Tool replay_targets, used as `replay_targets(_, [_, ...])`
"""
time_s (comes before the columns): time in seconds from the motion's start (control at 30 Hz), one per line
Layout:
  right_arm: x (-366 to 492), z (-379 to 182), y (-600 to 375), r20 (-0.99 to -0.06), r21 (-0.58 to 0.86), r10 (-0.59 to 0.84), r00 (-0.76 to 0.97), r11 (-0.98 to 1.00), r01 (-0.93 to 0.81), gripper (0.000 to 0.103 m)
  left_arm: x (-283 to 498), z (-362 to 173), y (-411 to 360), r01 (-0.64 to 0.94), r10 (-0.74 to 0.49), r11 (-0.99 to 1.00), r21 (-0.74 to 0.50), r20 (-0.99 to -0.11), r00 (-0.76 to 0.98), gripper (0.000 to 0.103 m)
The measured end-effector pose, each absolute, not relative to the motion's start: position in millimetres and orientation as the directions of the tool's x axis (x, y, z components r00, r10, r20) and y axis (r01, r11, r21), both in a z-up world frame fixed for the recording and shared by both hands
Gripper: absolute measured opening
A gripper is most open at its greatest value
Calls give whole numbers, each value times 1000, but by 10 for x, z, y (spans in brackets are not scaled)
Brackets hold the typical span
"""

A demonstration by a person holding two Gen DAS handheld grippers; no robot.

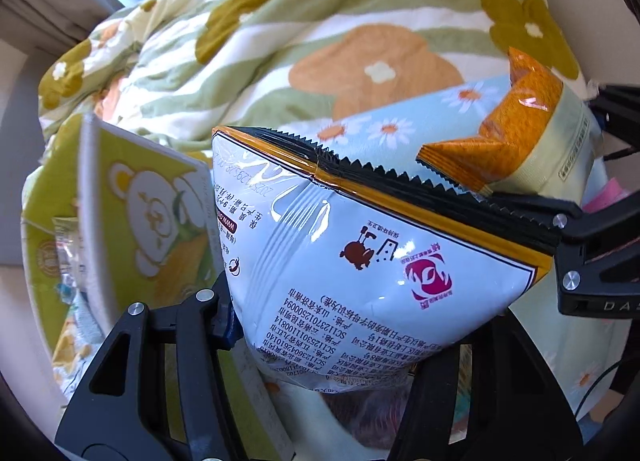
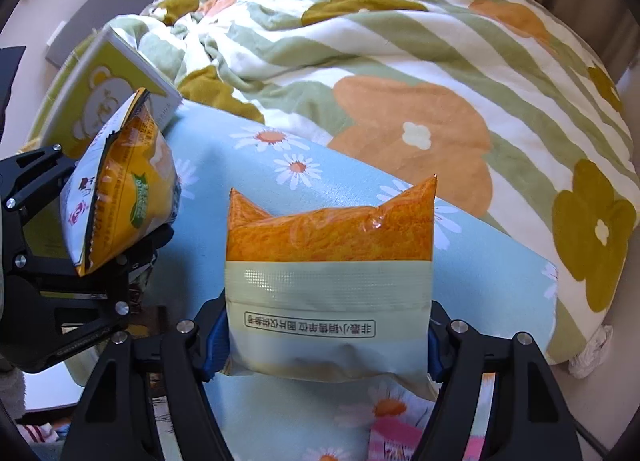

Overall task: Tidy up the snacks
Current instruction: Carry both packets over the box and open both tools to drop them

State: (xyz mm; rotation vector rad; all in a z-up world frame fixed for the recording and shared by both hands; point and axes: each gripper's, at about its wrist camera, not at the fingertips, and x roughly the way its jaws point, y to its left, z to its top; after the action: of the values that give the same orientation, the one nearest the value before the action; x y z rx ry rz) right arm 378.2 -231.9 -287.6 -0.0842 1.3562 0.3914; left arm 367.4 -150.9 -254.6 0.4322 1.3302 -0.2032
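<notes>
My left gripper (image 1: 324,345) is shut on a chip bag (image 1: 360,261) with a white printed back and yellow front, held up over the bed; the bag (image 2: 120,201) and that gripper (image 2: 116,257) also show at the left of the right wrist view. My right gripper (image 2: 328,341) is shut on a pale green and orange snack pack (image 2: 328,273), held upright; the pack (image 1: 532,137) shows at the right of the left wrist view with the right gripper's black frame beside it. A green box with a white bear print (image 1: 148,213) stands open at the left, also in the right wrist view (image 2: 108,93).
A flowered green-striped quilt (image 2: 400,61) covers the bed. A light blue daisy pillow (image 2: 280,165) lies under both grippers. Clear wrapped snacks (image 1: 68,257) lie inside the box. A white crumpled wrapper (image 2: 592,353) lies at the quilt's right edge.
</notes>
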Motion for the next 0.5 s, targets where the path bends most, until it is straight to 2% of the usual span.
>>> replay_targets(0.3, [3485,-2136,-2449,-930,155,240,280,943,-294,69,3411,-1767,-1572,349,20,925,151,-936,353,51])
replay_targets(0.5, [3257,-1574,-2393,-903,128,246,353,937,-325,69,3168,-1137,-1287,291,-32,951,102,-906,421,51])
